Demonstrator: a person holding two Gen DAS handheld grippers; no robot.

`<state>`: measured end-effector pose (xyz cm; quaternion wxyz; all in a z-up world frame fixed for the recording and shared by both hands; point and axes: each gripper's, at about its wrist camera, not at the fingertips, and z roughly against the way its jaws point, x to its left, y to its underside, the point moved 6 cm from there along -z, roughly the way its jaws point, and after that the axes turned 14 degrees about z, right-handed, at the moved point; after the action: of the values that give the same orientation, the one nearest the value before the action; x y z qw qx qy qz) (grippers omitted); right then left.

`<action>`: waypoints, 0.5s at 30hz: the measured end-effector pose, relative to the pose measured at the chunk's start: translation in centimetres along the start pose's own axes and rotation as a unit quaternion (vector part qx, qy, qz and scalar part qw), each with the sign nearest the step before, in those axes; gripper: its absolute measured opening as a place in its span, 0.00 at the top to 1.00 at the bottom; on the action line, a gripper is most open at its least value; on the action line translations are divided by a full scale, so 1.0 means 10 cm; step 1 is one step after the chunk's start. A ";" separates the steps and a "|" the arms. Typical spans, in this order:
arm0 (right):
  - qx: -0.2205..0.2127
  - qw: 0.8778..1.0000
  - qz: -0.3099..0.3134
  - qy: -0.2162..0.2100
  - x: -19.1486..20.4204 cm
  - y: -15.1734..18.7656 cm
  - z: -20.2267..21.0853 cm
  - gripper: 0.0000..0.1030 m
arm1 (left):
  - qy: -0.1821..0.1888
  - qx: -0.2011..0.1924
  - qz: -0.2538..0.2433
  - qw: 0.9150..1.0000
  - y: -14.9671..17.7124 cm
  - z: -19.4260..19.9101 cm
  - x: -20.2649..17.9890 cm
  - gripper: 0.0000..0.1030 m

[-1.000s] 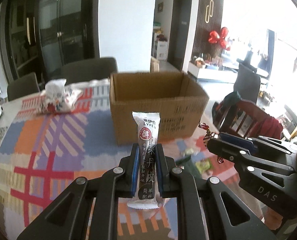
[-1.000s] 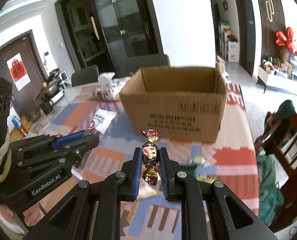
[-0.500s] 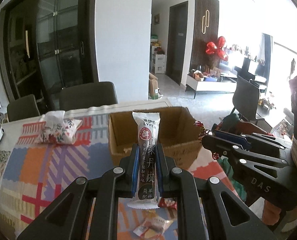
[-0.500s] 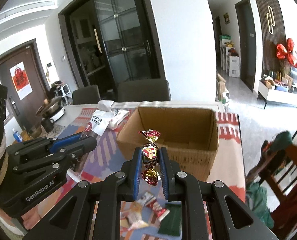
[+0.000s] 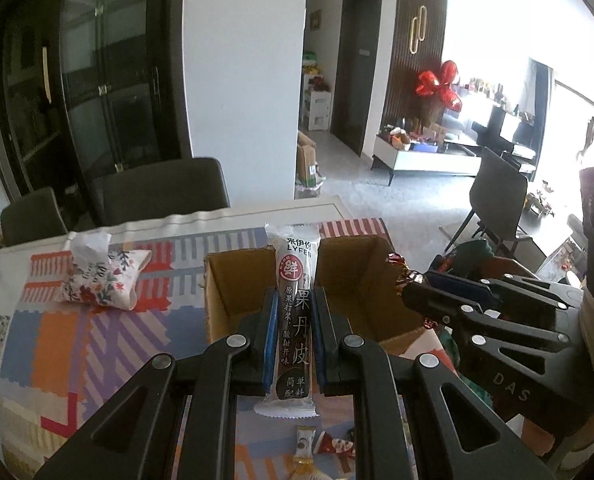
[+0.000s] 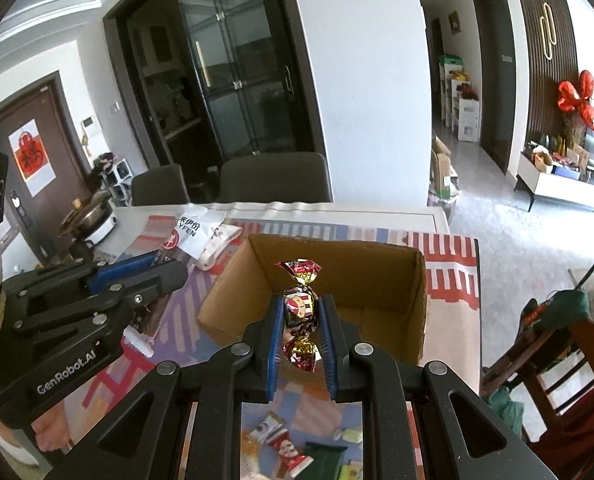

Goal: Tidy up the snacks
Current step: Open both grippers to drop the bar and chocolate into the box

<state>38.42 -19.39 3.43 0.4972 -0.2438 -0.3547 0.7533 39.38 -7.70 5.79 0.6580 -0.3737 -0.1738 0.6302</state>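
A: Left gripper [image 5: 293, 320]: clamped on a long fruit-leather bar [image 5: 295, 320], held upright, its top edge showing against the open cardboard box [image 5: 217, 304].

B: Right gripper [image 6: 302, 322]: clamped on a foil-wrapped candy [image 6: 300, 312], twisted ends above and below the pads, in line with the box's open mouth.

A: Box: on the patterned tablecloth [image 5: 57, 340], flaps open, nothing visible in the part of its inside that shows. Tissue pack [image 5: 101, 280] lies left of the box, well apart.

B: Loose snacks [image 6: 285, 444]: several small packets on the cloth on the near side of the box, still to collect.

A: Handling note: bring each item fully past the box's near wall before letting go; the tall bar may catch the rim, so tip it inward first.

B: Release one side at a time, keeping the two grippers apart over the box.
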 end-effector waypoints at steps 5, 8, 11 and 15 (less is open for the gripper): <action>0.018 1.000 0.000 0.007 -0.09 0.00 -0.20 0.82 | -0.004 0.024 0.004 1.000 -0.04 -0.26 0.00 0.84; 0.024 1.000 -0.010 0.001 -0.14 0.01 -0.28 0.82 | 0.002 0.038 0.007 0.999 -0.06 -0.38 -0.04 0.84; 0.028 0.999 -0.020 -0.003 -0.19 0.01 -0.34 0.82 | -0.001 0.045 0.008 0.999 -0.09 -0.50 -0.08 0.84; 0.033 0.999 -0.027 0.004 -0.27 0.03 -0.42 0.81 | -0.034 0.044 0.008 0.998 -0.11 -0.58 -0.06 0.61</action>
<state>42.31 -20.77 0.63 0.5267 -0.2202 -0.3340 0.7501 44.17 -9.79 2.88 0.6627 -0.3236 -0.1655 0.6548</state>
